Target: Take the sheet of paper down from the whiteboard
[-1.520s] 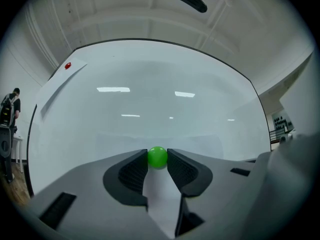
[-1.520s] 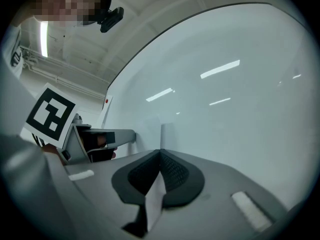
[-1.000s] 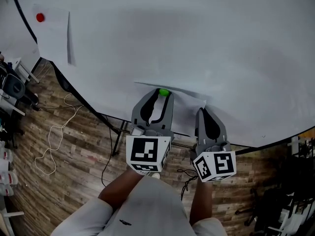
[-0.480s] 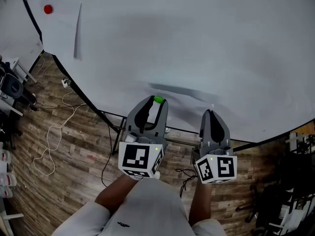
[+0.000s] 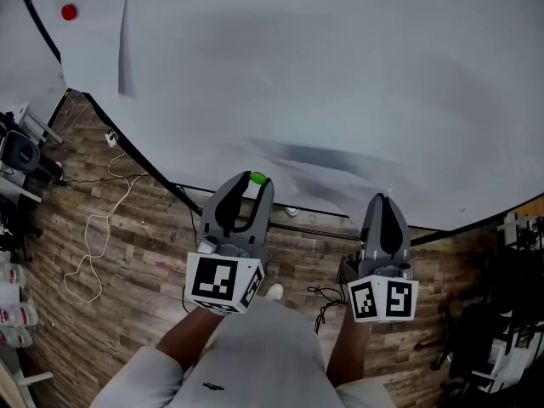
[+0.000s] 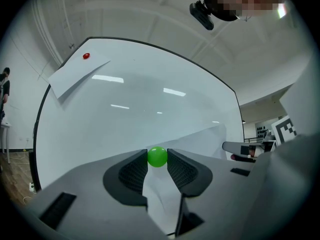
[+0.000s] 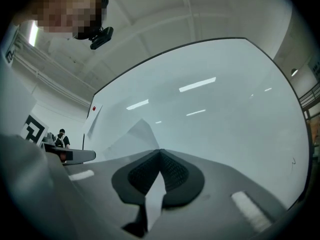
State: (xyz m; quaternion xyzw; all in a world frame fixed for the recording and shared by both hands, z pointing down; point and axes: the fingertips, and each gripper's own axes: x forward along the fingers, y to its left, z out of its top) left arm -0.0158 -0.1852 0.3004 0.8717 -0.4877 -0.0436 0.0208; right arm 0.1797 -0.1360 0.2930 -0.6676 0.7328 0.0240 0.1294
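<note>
Even overhead light; lamp glare streaks the whiteboard (image 6: 190,119); fisheye edges bend.

The whiteboard (image 5: 340,75) was glossy white inside a thin black frame. The sheet of paper (image 6: 205,141) and the second sheet (image 5: 93,49) were plain white, the first beside a bright green magnet (image 5: 257,178) and the second bearing a red magnet (image 5: 69,12). The left gripper (image 5: 252,182) and right gripper (image 5: 384,201) were matt grey with black ribbed pads (image 6: 132,171), each carrying a cube (image 5: 219,280) of black-and-white square markers, above a floor (image 5: 127,253) of brown wood-plank pattern crossed by a white cable (image 5: 93,245).
</note>
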